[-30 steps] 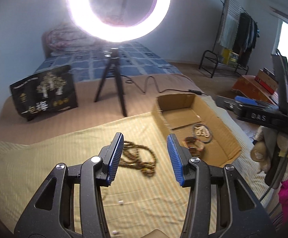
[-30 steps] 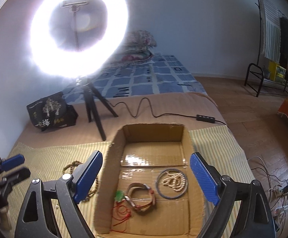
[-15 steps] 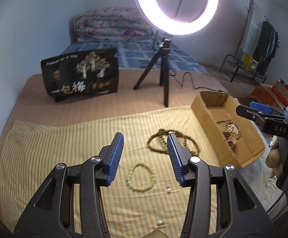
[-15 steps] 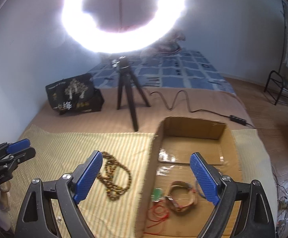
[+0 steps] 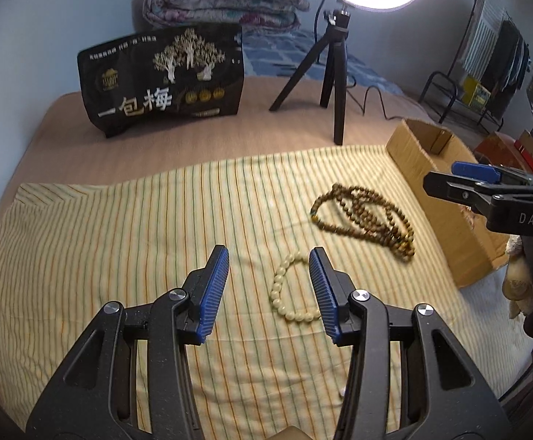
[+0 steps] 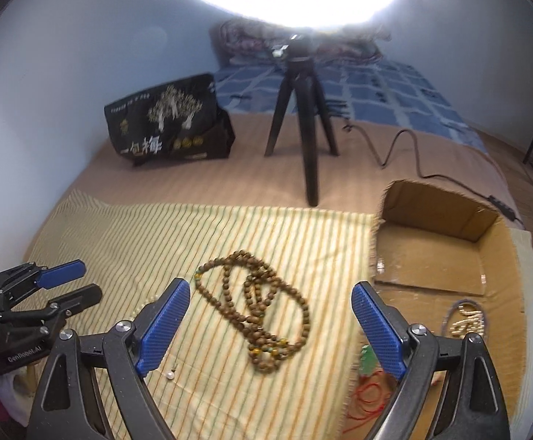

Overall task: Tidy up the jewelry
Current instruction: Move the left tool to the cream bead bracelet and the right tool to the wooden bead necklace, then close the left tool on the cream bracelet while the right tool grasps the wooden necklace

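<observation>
A long brown bead necklace (image 5: 365,216) lies coiled on the striped yellow cloth (image 5: 138,227); it also shows in the right wrist view (image 6: 259,304). A pale bead bracelet (image 5: 288,286) lies just ahead of my open, empty left gripper (image 5: 268,286), partly behind its right finger. My right gripper (image 6: 270,324) is open and empty above the brown necklace. A cardboard box (image 6: 438,256) at the right holds a pearl piece in a dark ring (image 6: 468,321) and a red cord with a green stone (image 6: 367,366). A small pearl earring (image 6: 171,374) lies on the cloth.
A ring light on a black tripod (image 5: 334,73) stands behind the cloth with its cable (image 6: 402,146) trailing right. A black printed bag (image 5: 164,77) stands at the back left. A folded quilt (image 5: 222,0) lies beyond. A clothes rack (image 5: 486,55) is at far right.
Both grippers have swung left, away from the box. The left one now has the pale bracelet close between its fingers; the right one now hangs over the brown necklace. Both stay open.
</observation>
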`<control>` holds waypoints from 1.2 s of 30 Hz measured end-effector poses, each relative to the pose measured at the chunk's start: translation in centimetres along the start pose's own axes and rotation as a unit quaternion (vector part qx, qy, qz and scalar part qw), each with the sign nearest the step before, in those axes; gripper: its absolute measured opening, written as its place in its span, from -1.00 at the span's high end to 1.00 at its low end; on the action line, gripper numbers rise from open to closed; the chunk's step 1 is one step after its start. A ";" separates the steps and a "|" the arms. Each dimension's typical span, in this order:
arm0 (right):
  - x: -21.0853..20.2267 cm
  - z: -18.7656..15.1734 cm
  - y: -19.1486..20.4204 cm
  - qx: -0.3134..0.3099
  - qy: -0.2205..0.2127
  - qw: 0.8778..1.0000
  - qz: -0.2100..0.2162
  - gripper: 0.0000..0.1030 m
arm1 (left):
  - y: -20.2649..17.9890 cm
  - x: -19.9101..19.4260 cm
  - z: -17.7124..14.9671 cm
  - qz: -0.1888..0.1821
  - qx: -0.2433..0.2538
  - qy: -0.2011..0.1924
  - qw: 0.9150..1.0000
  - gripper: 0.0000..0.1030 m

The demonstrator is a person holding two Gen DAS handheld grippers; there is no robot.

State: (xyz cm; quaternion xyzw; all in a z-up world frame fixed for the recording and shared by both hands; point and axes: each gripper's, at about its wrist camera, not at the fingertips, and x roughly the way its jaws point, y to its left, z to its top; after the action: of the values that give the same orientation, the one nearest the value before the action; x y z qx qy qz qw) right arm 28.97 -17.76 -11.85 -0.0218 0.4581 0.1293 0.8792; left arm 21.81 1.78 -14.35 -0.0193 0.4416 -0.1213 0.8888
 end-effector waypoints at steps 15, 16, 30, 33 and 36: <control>5.9 -0.7 2.2 -0.040 0.089 0.995 0.031 -0.50 | 0.1 3.1 -1.5 -0.020 0.004 0.043 0.999 0.10; 6.3 -0.7 2.4 -0.044 0.094 0.994 0.030 -0.48 | 0.1 3.2 -1.5 -0.021 0.004 0.044 0.999 0.10; 9.0 -1.5 3.3 -0.081 0.128 0.988 0.006 -0.38 | 0.2 5.1 -1.6 -0.023 0.006 0.063 0.998 0.24; 9.3 -1.7 3.5 -0.086 0.132 0.987 0.002 -0.38 | 0.2 5.5 -1.6 -0.022 0.008 0.064 0.998 0.24; 9.4 -1.7 3.5 -0.083 0.135 0.987 0.001 -0.38 | 0.3 5.7 -1.6 -0.023 0.008 0.065 0.998 0.24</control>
State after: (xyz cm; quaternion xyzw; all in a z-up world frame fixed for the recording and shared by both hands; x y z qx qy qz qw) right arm 31.90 -12.74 -20.18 -0.1111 0.5600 0.1640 0.8045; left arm 23.92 0.83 -19.79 -0.0148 0.4969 -0.1461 0.8553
